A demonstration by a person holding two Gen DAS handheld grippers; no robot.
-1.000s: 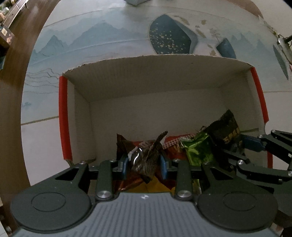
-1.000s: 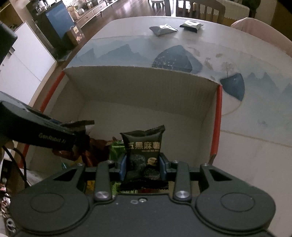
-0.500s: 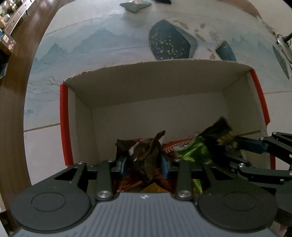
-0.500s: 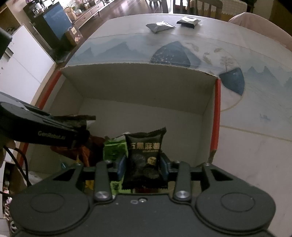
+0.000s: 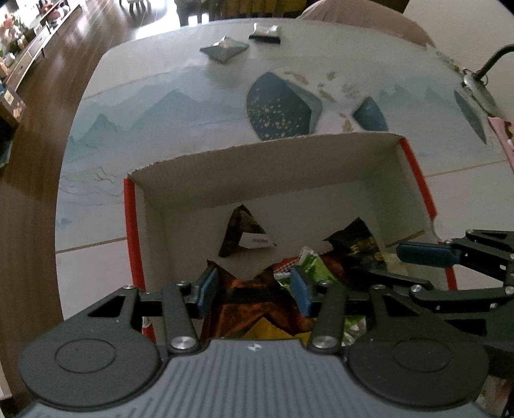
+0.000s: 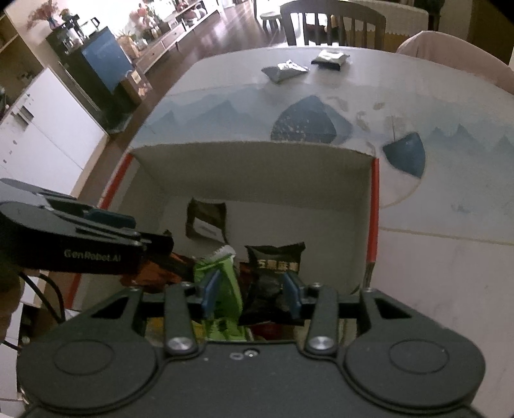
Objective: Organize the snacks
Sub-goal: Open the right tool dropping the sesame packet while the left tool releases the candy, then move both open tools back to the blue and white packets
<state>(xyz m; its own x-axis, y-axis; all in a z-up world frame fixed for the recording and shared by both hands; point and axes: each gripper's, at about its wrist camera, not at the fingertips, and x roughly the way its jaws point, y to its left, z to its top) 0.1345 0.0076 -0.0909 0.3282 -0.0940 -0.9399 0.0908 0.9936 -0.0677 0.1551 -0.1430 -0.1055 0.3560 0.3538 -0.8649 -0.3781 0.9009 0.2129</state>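
Observation:
A white cardboard box [image 5: 273, 173] with red edges holds several snack packets. My left gripper [image 5: 253, 289] is open over the box, above a red-brown packet [image 5: 257, 295]. A dark brown packet [image 5: 245, 236] lies loose against the box's far wall; it also shows in the right wrist view [image 6: 207, 222]. My right gripper [image 6: 252, 287] is open over the box [image 6: 257, 164], with a black packet [image 6: 273, 276] and a green packet [image 6: 221, 289] loose between its fingers. Both grippers are side by side.
Two more packets lie on the far end of the table: a grey one [image 6: 284, 69] and a black one [image 6: 331, 58]. The table has a blue mountain-print cloth [image 5: 167, 106]. A chair [image 6: 332, 19] stands beyond the table.
Both grippers opened and pulled up and back. The brown packet dropped from the left gripper into the box. The black packet dropped from the right gripper onto the pile.

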